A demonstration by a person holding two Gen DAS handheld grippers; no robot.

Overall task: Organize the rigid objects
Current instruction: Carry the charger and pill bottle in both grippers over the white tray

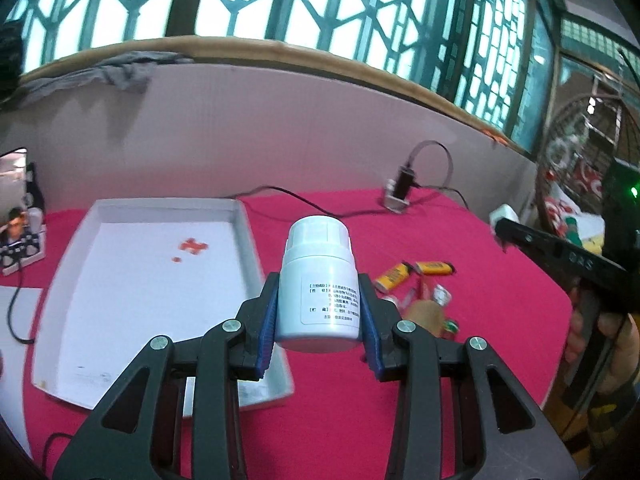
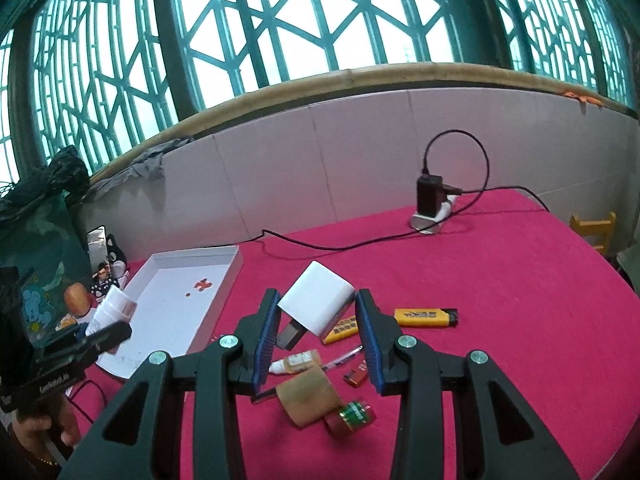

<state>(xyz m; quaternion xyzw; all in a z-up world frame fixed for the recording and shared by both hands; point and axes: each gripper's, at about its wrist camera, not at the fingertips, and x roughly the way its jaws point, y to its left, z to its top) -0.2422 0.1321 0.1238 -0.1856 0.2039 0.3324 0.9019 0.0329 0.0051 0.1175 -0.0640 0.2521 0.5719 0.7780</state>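
Note:
My left gripper (image 1: 319,312) is shut on a white pill bottle (image 1: 318,284), held above the red table just right of the white tray (image 1: 244,220). The bottle also shows at the left in the right wrist view (image 2: 114,306). My right gripper (image 2: 316,314) is shut on a white charger cube (image 2: 316,300), held tilted above a pile of small items: two yellow lighters (image 2: 424,317), a small dropper bottle (image 2: 296,360), a pen (image 2: 340,360), a brown tape roll (image 2: 308,396) and a green battery (image 2: 356,414).
A black charger on a white stand (image 2: 430,204) with a looped cable stands at the back of the table. A white wall panel (image 2: 320,152) runs behind. A phone stand and bags (image 2: 102,260) sit left of the tray. The table edge curves at right.

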